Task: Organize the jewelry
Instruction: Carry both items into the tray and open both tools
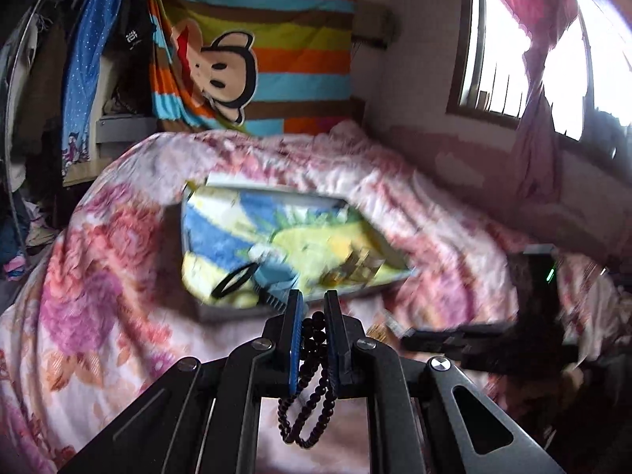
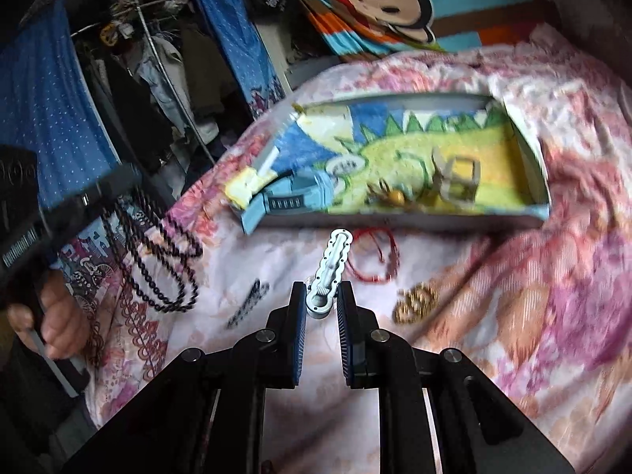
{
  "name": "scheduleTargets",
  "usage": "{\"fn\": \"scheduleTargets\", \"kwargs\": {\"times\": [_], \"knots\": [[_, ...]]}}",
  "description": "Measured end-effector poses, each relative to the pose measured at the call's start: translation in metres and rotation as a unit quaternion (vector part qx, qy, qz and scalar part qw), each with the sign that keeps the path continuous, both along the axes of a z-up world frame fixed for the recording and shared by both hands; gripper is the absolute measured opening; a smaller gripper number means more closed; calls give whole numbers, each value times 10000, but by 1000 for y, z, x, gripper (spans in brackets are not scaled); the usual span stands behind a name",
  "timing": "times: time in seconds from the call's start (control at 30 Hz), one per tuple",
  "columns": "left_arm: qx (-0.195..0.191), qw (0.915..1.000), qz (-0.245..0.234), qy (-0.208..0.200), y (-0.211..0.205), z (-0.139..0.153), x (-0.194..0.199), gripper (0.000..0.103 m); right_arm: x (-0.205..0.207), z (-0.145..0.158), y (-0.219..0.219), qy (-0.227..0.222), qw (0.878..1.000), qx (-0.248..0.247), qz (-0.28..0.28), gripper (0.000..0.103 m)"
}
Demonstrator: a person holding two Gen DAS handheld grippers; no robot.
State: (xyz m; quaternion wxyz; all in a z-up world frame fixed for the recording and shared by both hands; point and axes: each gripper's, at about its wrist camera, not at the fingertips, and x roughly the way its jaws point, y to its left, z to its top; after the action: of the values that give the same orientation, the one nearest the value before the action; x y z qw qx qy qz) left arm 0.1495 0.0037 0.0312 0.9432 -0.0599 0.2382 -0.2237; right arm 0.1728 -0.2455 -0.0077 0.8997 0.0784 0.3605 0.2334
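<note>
Over a flowered bedspread [image 1: 118, 276], at 6 o'clock of the left wrist view: left gripper [image 1: 314, 304], jaws clenched on a dark bead necklace [image 1: 312, 375], 2 or 3 loops dangling below the pads toward the lens. Straight ahead at 12 o'clock, a shallow tray [image 1: 276, 193] lined with a blue, green and yellow picture; blurred, contents hard to read there. At 3 o'clock, the other tool, dark and smeared.

From the right wrist view, at 6 o'clock: right gripper [image 2: 320, 296], jaws grasping the round end of a pale hair clip [image 2: 330, 272], its wavy length pointing up toward 12 o'clock. Just past the clip tip, a thin red string bracelet [image 2: 375, 256] lying on the bedspread, near the front wall of the tray [image 2: 395, 221]. At 2 o'clock from the jaws, a small heap of gold chain [image 2: 416, 302] on the cloth. At 10 o'clock, a small dark patterned piece [image 2: 249, 302], too blurred to name. Inside the tray: a blue strap [image 2: 294, 197] at the left end, a yellow bead piece [image 2: 395, 196] near the middle, a pale squarish clip [image 2: 460, 177] to its right. At 9 o'clock, the bead necklace [image 2: 166, 264] hanging in air from the left tool, with a hand [image 2: 59, 324] gripping its handle below. Beyond the bed, a striped cartoon blanket [image 1: 256, 59] at 12 o'clock.
</note>
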Motion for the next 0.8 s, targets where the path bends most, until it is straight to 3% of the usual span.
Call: {"fn": "scheduleTargets", "kwargs": {"times": [0.13,0.4,0.6,0.8], "knots": [[-354,9989,-2,-306,-1,22,9,10,11,8,3,-308,9995,-36,-89,14],[-394,9965,431,-593,-6,34,63,10,47,15,14,-584,9978,-209,-225,14],[-358,9950,891,-263,7,12,109,10,69,7,25,-632,9972,-341,-213,14],[-234,9926,1178,192,19,-13,130,11,81,-13,26,-321,9980,-439,-307,14]]}}
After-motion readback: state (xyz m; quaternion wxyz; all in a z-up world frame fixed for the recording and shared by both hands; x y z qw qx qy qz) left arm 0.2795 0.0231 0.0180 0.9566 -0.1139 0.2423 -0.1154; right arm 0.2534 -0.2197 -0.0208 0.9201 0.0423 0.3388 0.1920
